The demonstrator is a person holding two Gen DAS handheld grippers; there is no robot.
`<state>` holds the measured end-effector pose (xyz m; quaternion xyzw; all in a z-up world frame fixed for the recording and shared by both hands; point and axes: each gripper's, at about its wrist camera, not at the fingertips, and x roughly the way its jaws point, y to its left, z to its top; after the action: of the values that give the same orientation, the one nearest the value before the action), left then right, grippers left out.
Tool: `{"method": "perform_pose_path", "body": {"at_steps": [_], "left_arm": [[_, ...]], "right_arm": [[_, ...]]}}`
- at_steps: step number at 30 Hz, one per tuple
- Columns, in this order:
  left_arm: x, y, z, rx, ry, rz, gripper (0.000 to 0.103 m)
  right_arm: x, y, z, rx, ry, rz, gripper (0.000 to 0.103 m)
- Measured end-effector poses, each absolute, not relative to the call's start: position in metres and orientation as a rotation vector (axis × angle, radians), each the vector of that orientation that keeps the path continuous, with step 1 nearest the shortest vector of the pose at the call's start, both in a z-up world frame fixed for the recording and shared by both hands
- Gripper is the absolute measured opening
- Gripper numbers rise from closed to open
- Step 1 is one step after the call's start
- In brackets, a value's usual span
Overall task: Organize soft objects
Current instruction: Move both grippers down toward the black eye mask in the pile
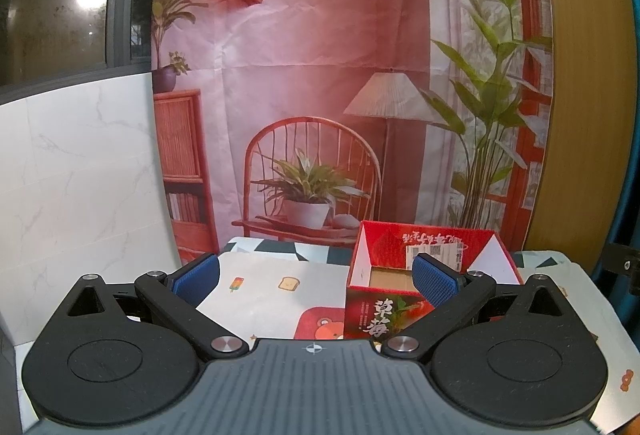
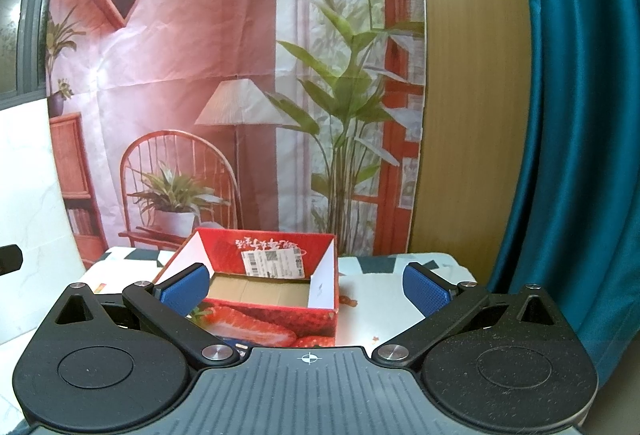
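Observation:
A red strawberry carton (image 1: 384,315) stands open on the table, its brown floor bare. It also shows in the right wrist view (image 2: 276,319), between the fingers. My left gripper (image 1: 316,281) is open and empty, with the carton behind its right finger. My right gripper (image 2: 306,287) is open and empty, held in front of and slightly above the carton. No soft object shows in either view.
A white cloth with small cartoon prints (image 1: 264,299) covers the table. A printed room backdrop (image 1: 320,75) hangs behind it. A white marble panel (image 1: 80,195) stands at the left, a teal curtain (image 2: 580,115) at the right.

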<state>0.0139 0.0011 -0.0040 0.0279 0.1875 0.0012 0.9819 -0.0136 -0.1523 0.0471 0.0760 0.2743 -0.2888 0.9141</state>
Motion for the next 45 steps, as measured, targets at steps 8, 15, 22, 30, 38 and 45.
{"method": "perform_pose_path", "body": {"at_steps": [8, 15, 22, 30, 38, 45], "left_arm": [[0.043, 0.002, -0.043, 0.126, 0.441, 0.063, 0.103], [0.074, 0.015, -0.09, 0.112, 0.565, 0.069, 0.103], [0.086, 0.021, -0.134, 0.102, 0.636, 0.034, 0.102], [0.1, 0.027, -0.177, 0.047, 0.766, -0.013, 0.098], [0.105, 0.044, -0.202, -0.097, 0.845, -0.114, 0.085], [0.105, 0.037, -0.215, -0.115, 0.883, -0.206, 0.076]], "right_arm": [[-0.011, -0.165, 0.015, 0.246, 0.519, -0.531, 0.103], [-0.018, -0.177, -0.032, 0.3, 0.488, -0.509, 0.103], [-0.005, -0.17, -0.074, 0.284, 0.61, -0.49, 0.103], [-0.003, -0.172, -0.116, 0.343, 0.704, -0.469, 0.103], [-0.008, -0.165, -0.136, 0.38, 0.813, -0.369, 0.095], [-0.002, -0.159, -0.154, 0.39, 0.937, -0.298, 0.087]]}}
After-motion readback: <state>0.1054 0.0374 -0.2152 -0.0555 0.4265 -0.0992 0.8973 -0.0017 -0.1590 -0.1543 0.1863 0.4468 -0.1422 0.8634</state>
